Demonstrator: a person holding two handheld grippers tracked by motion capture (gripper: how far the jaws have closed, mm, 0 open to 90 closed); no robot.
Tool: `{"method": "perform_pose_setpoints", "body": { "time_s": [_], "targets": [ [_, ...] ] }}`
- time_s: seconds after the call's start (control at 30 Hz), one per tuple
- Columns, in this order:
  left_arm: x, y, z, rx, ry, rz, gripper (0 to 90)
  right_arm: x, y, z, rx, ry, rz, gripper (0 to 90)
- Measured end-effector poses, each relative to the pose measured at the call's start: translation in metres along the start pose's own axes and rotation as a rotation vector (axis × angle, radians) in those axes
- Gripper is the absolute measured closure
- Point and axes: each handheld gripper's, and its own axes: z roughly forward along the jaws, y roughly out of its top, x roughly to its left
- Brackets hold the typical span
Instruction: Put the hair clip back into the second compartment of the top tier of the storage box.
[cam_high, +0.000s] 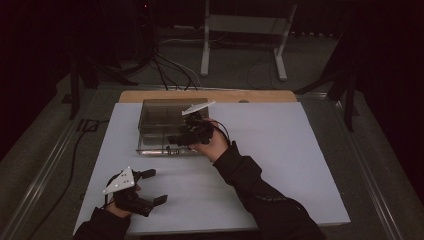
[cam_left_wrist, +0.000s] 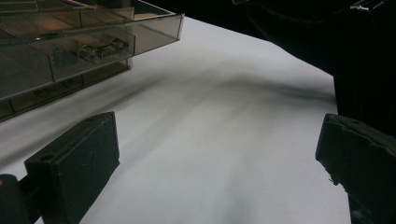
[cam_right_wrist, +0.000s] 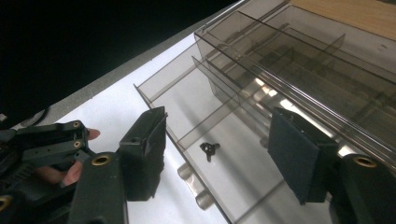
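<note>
**Both grippers open at the clear box**

High view: right gripper (cam_high: 175, 140) over the clear box (cam_high: 165, 116), centre frame; left gripper (cam_high: 154, 186) lower left, jaws released.

Right gripper view: jaws apart, empty, above a small black part (cam_right_wrist: 209, 149) in a compartment.

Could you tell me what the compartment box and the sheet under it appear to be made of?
The compartment box looks like smoky clear plastic, glossy: you see its dividers and a small dark part through the walls, and its edges catch highlights. The sheet looks like matte white board or plastic, smooth and even, with soft shadows and no glare; which one is unclear. A wooden-looking strip shows behind it.
</note>
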Motion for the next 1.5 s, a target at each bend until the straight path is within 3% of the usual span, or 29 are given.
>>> {"method": "perform_pose_setpoints", "body": {
  "time_s": [0.1,0.23,0.33,0.53,0.93,1.5],
  "targets": [
    [0.000,0.000,0.000,0.001,0.000,0.000,0.5,-0.002,-0.001,-0.005,-0.011,-0.001,0.014,28.2],
    [0.000,0.000,0.000,-0.001,0.000,-0.001,0.5,-0.004,-0.003,-0.015,-0.025,0.034,-0.004,14.2],
    [0.000,0.000,0.000,-0.001,0.000,-0.002,0.5,-0.006,-0.005,-0.022,-0.023,0.040,0.000,12.4],
    [0.000,0.000,0.000,-0.002,0.000,-0.003,0.5,-0.013,-0.009,-0.033,-0.026,0.065,0.006,0.0],
    [0.000,0.000,0.000,0.001,-0.001,-0.003,0.5,-0.027,-0.015,-0.059,-0.073,0.023,0.026,0.0],
    [0.000,0.000,0.001,0.002,0.001,-0.003,0.5,-0.060,-0.034,-0.104,-0.132,-0.053,0.082,0.0]
  ]
}}
